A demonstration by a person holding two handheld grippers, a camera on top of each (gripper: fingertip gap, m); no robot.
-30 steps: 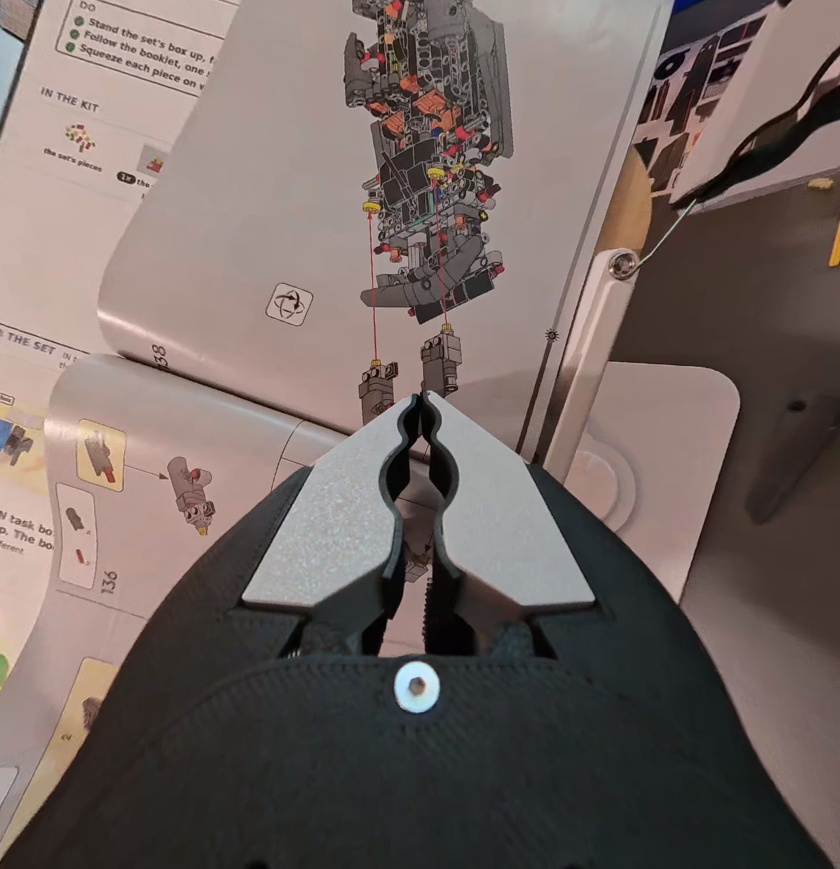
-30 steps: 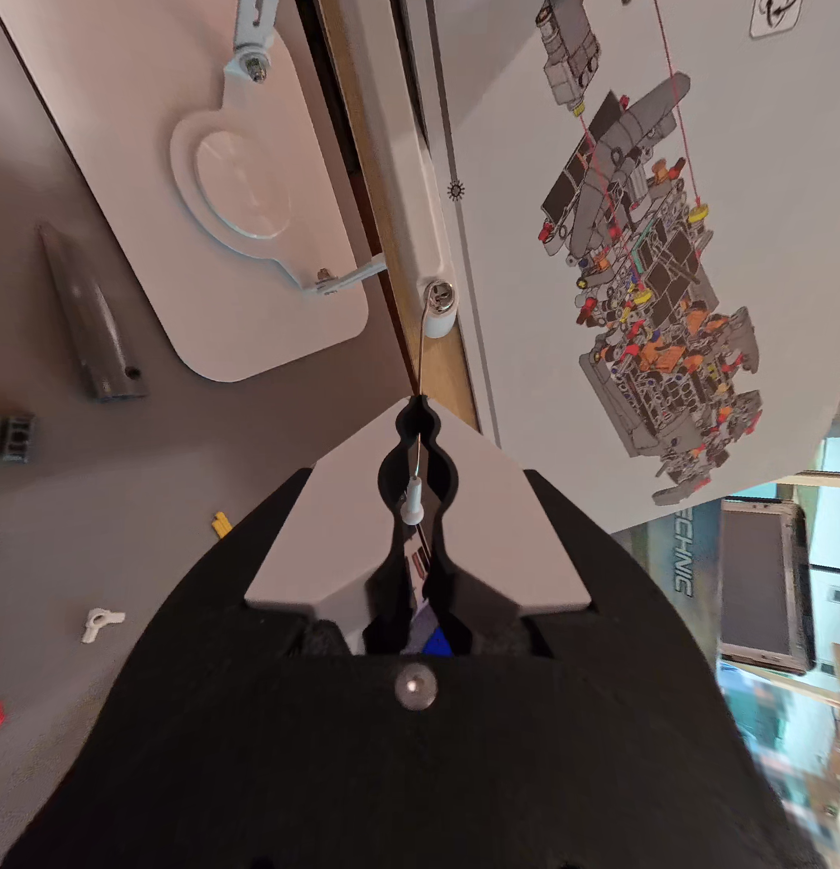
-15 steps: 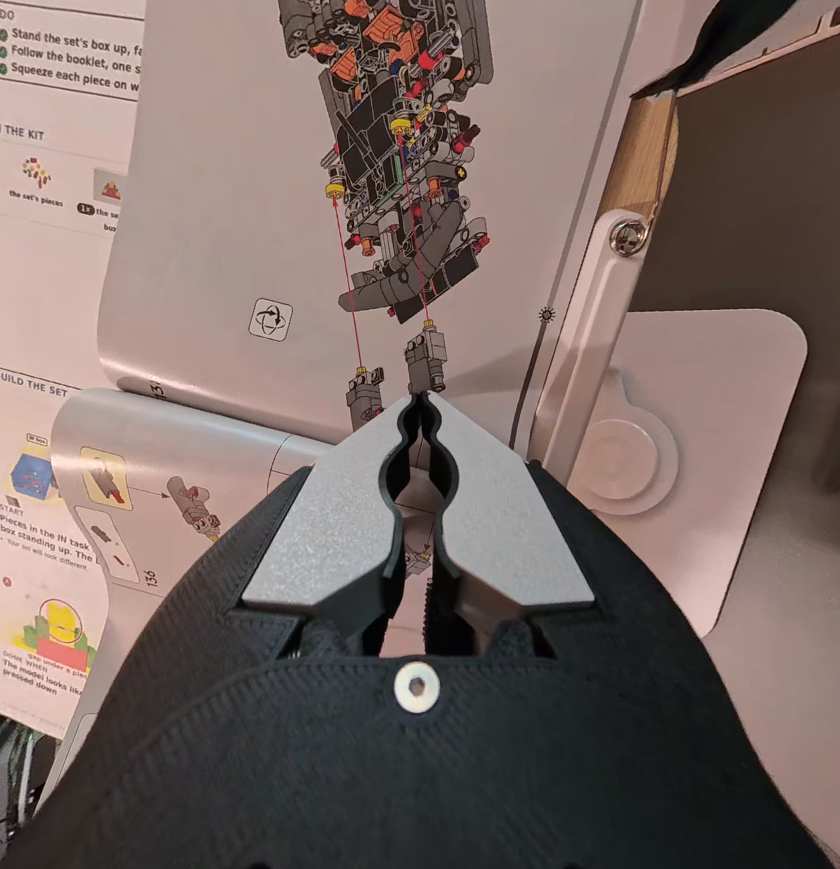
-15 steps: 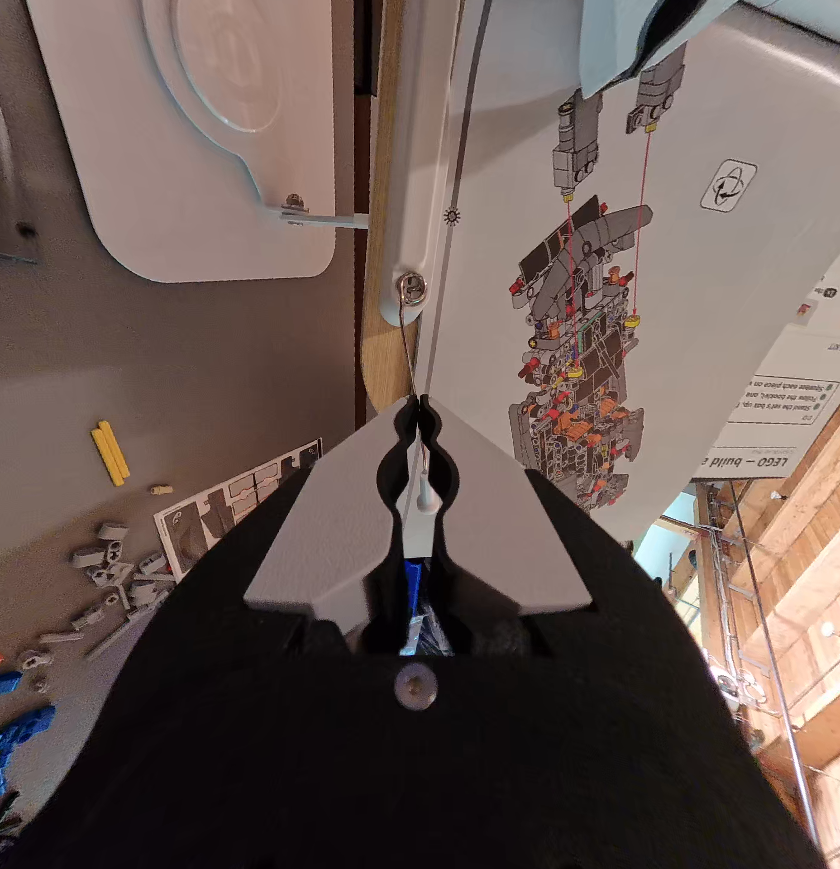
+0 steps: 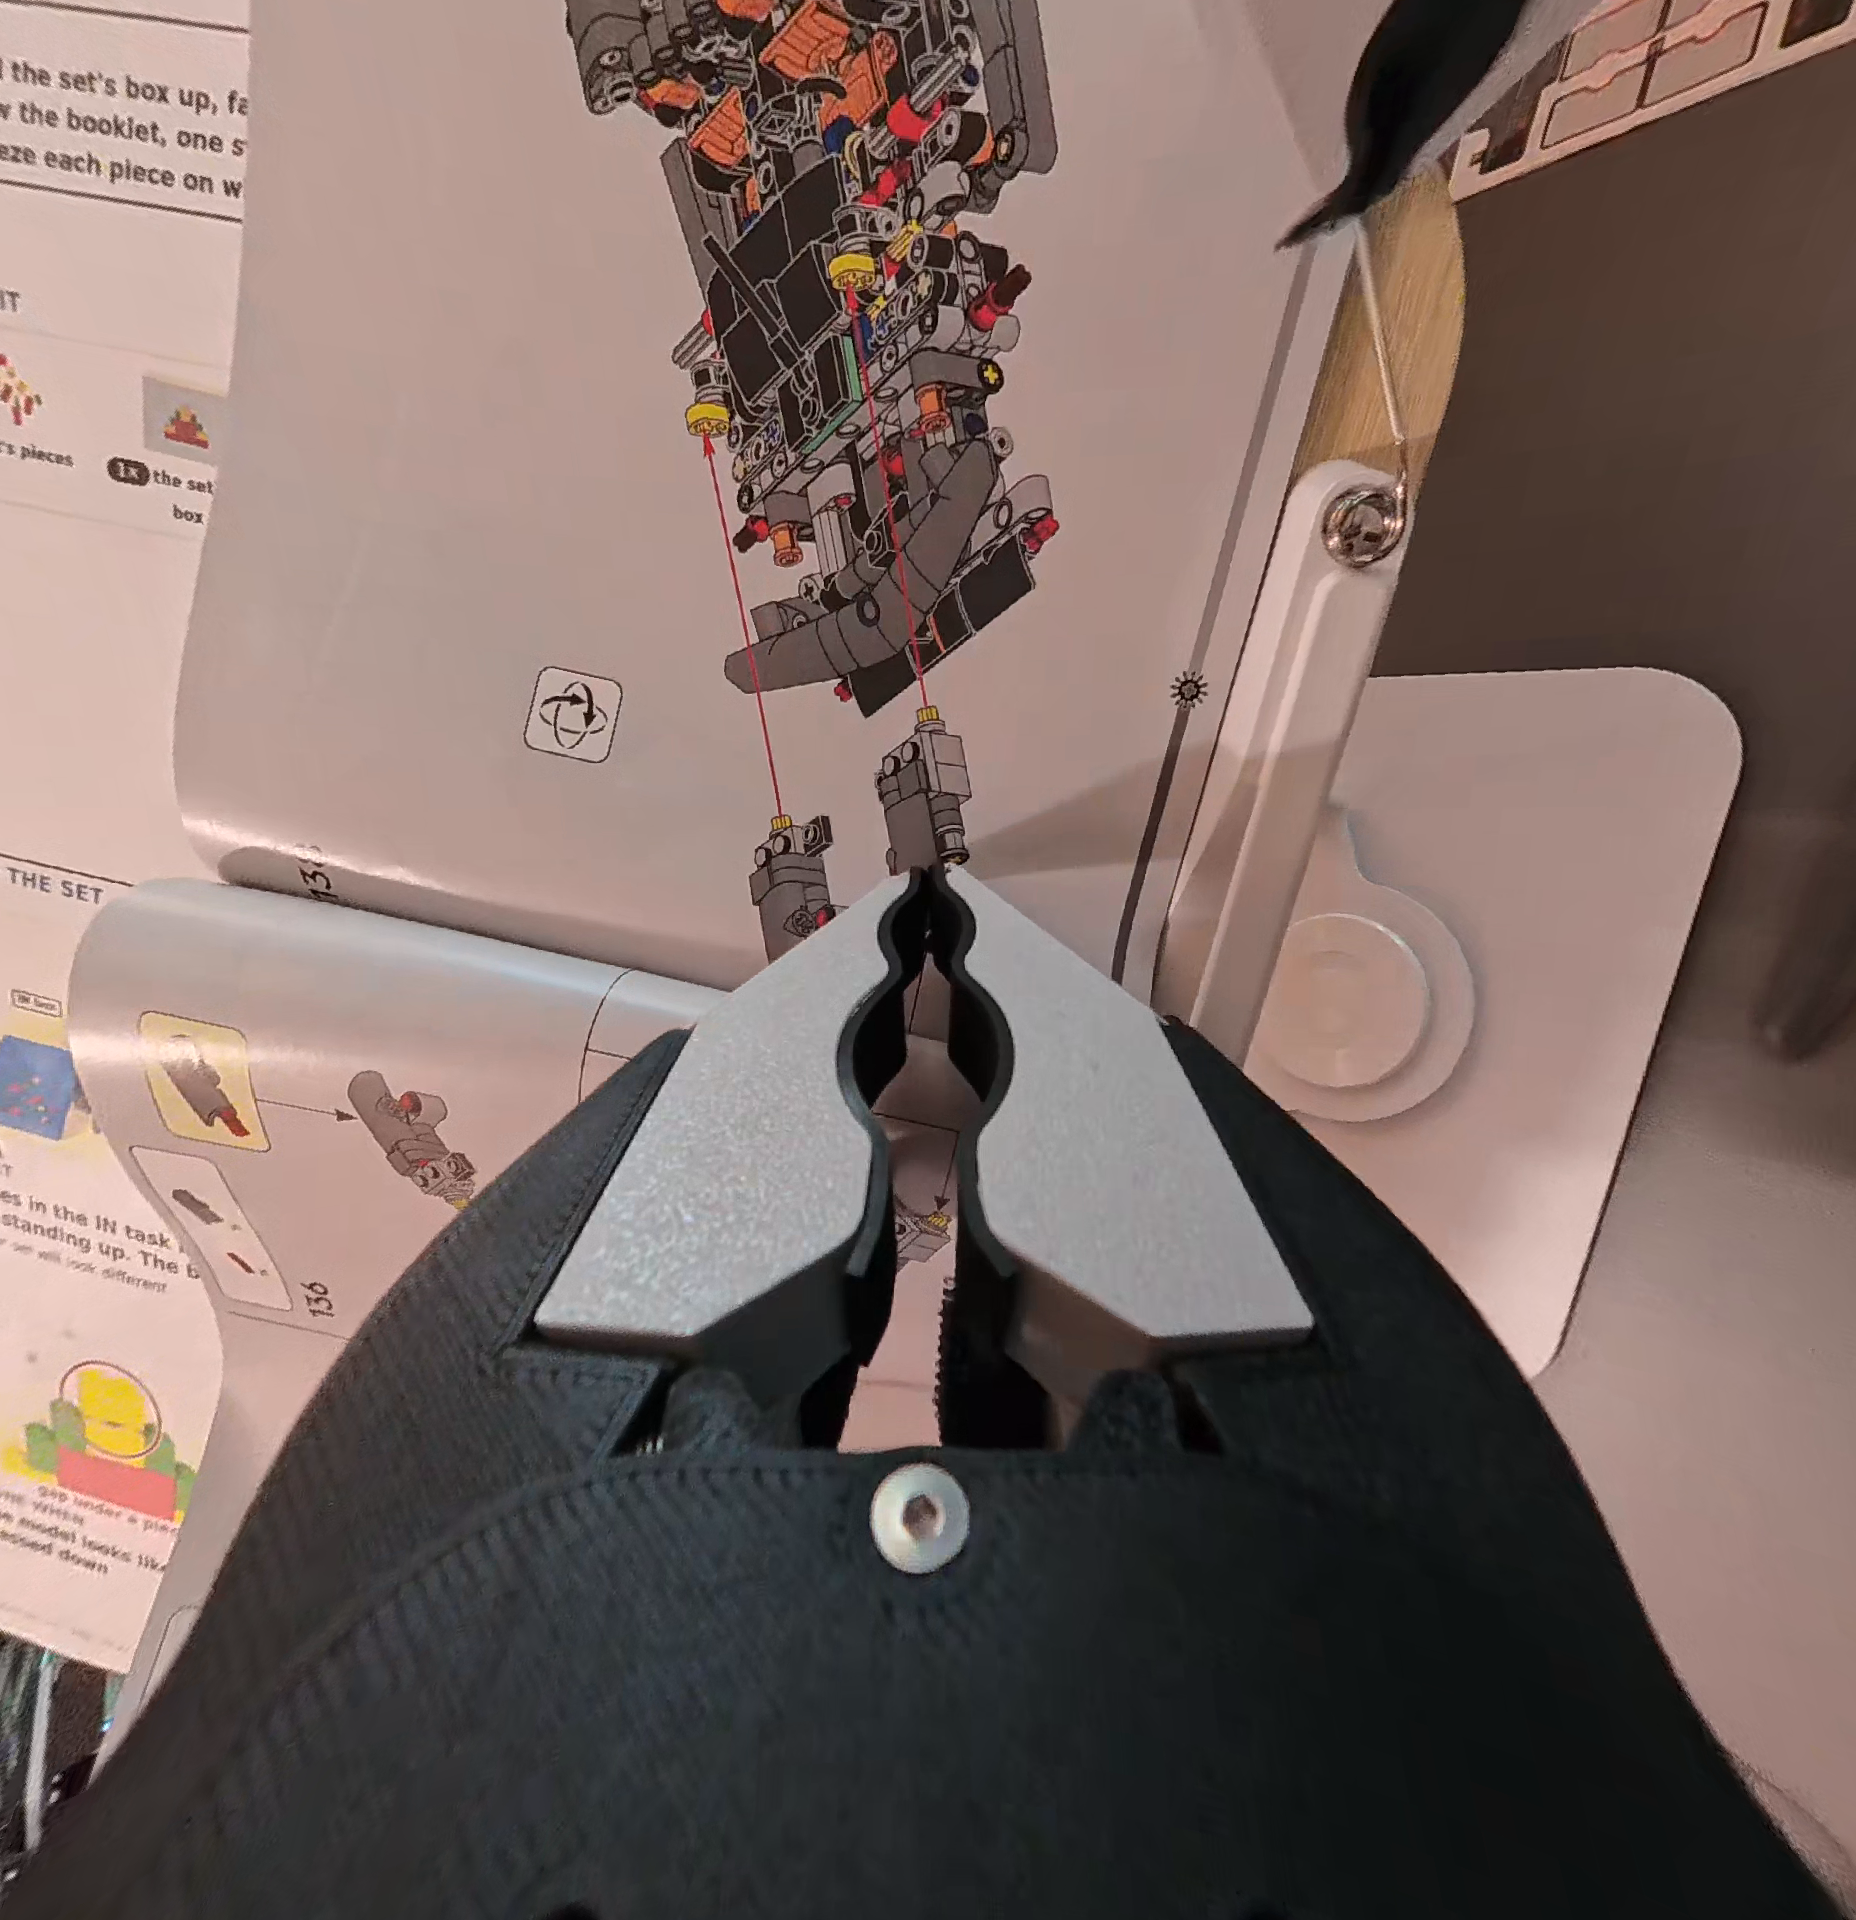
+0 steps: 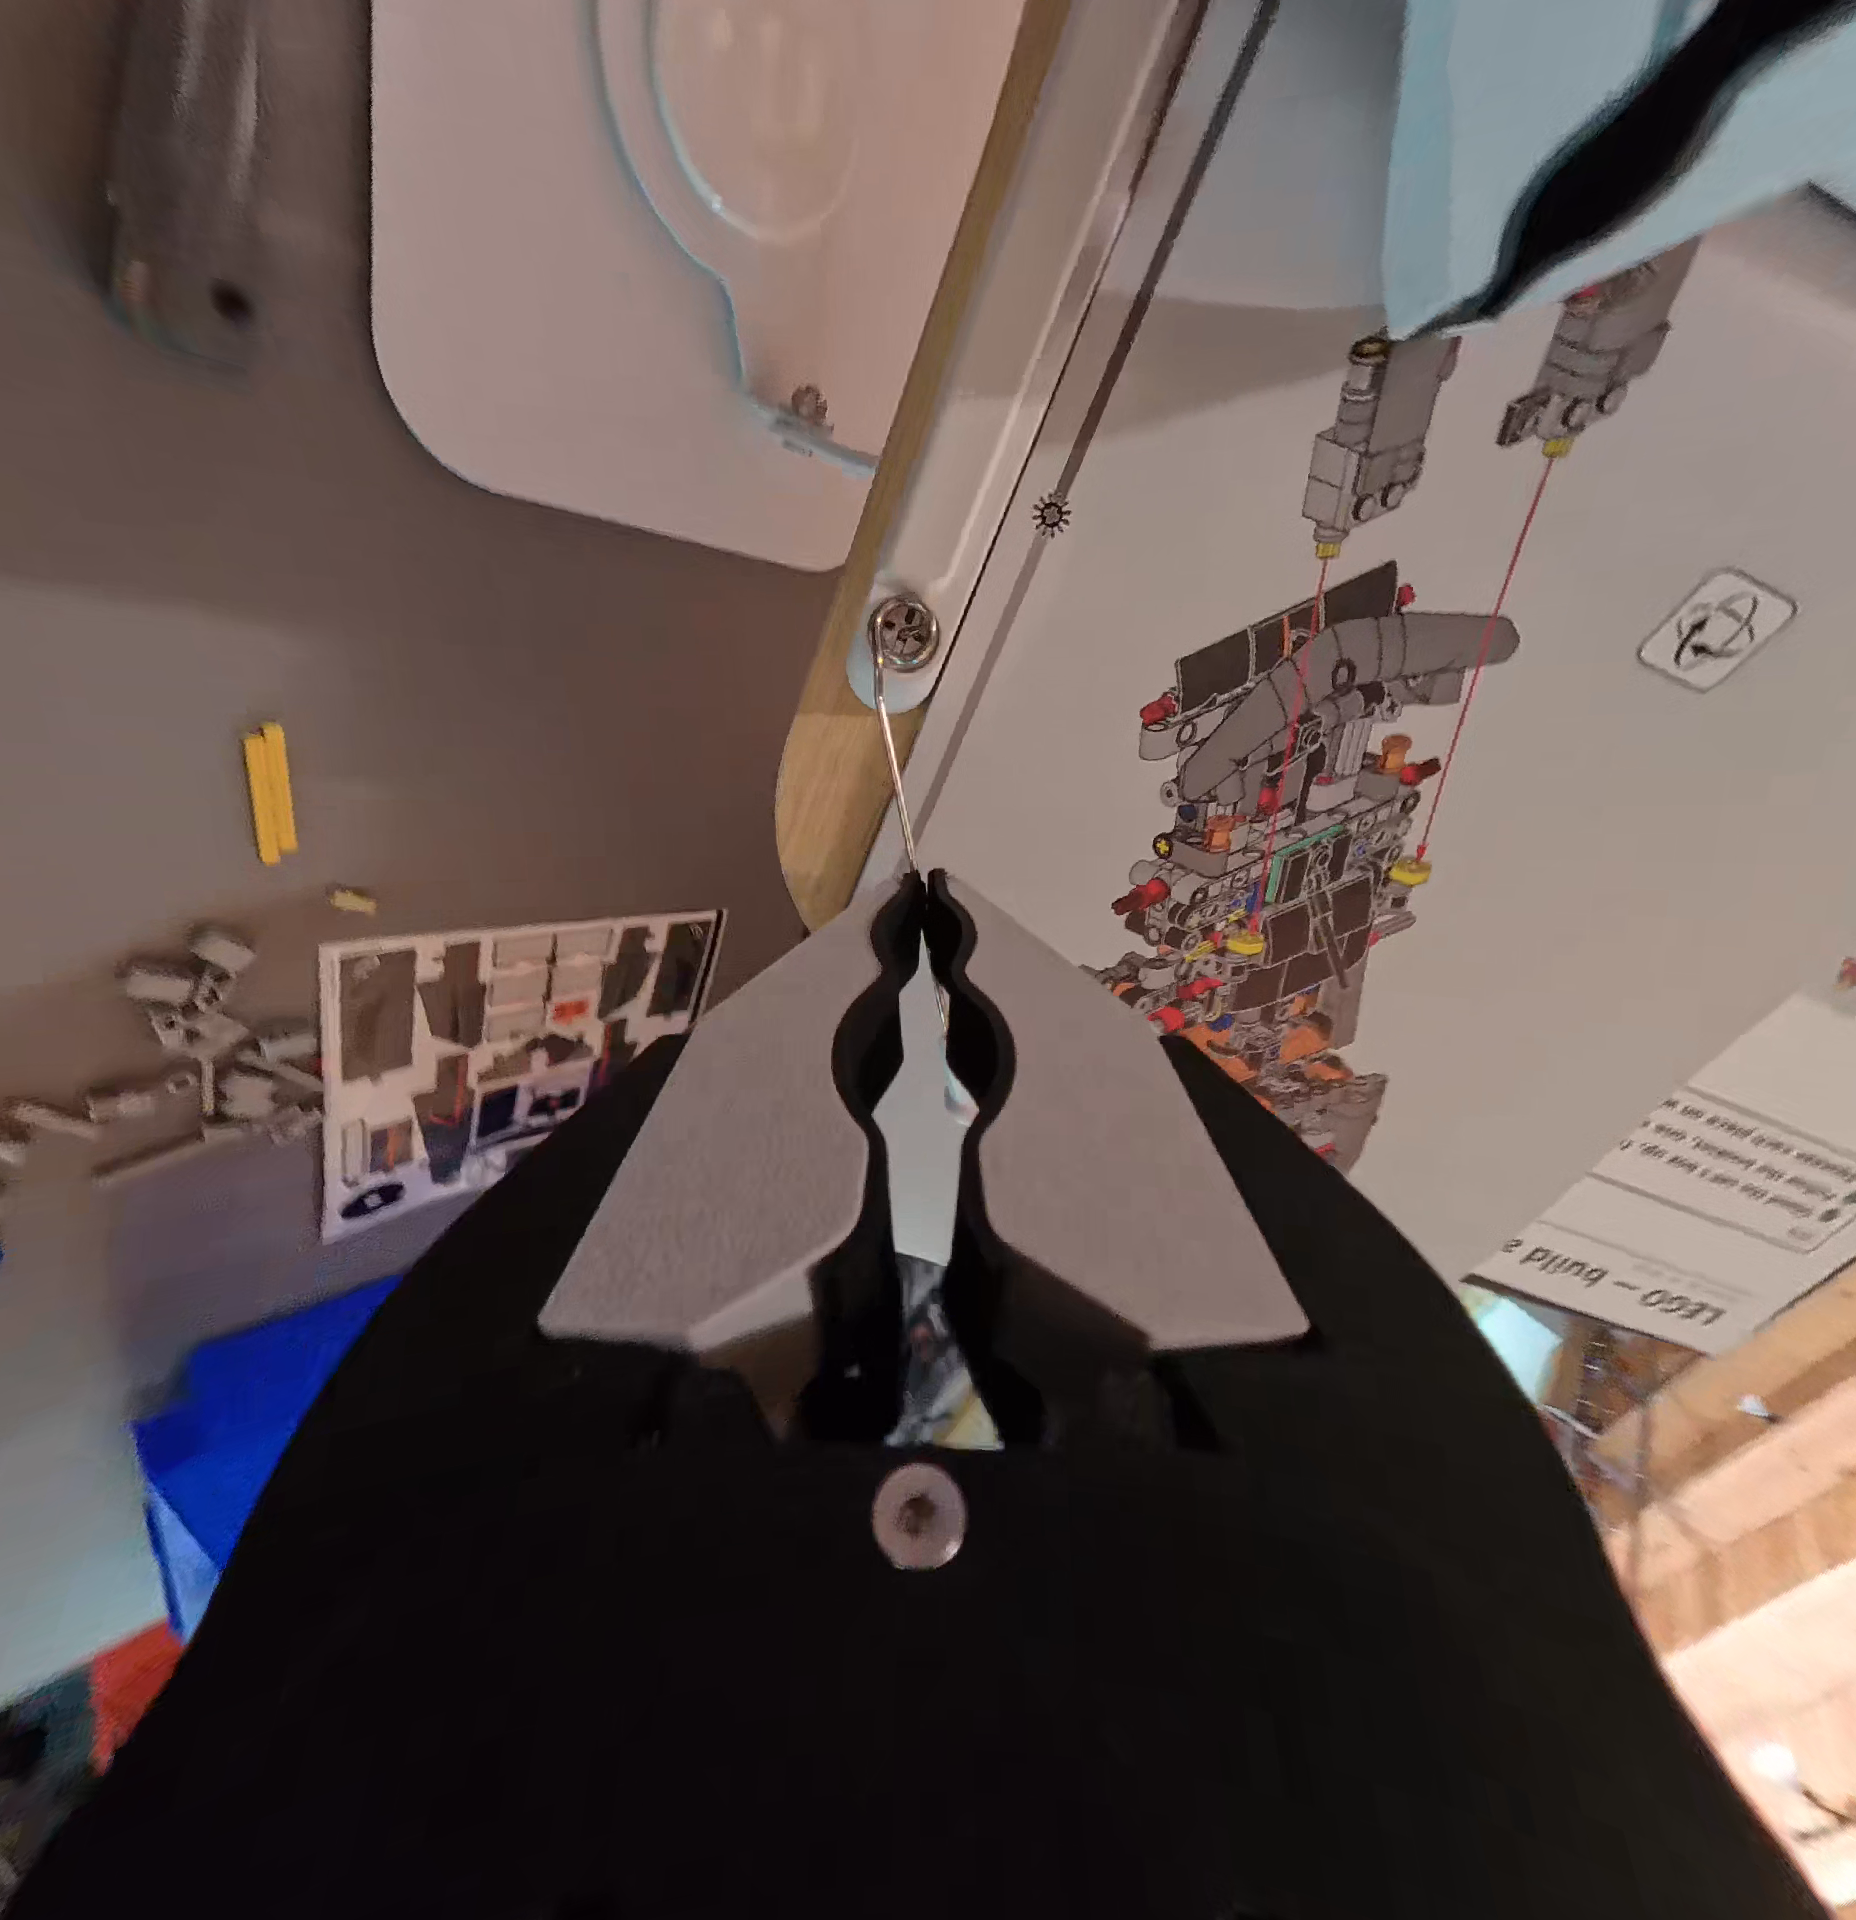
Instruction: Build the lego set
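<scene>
We see a grey surface [image 6: 508, 748] carrying a book stand with a white base plate [image 5: 1589, 935] and a white side arm [image 5: 1288, 727]. An open instruction booklet [image 5: 436, 520] rests on the stand, its page showing a brick model diagram. A sticker sheet [image 6: 508, 1060] lies on the surface beside loose grey bricks [image 6: 186, 1039] and two yellow rods [image 6: 269, 790]. The left hand-held gripper [image 5: 929, 883] is closed at the lower edge of the page, seemingly pinching it, though the contact is hard to make out. The right hand-held gripper [image 6: 924, 883] is closed on a thin metal wire [image 6: 896, 774] hinged at the arm's screw [image 6: 903, 629].
</scene>
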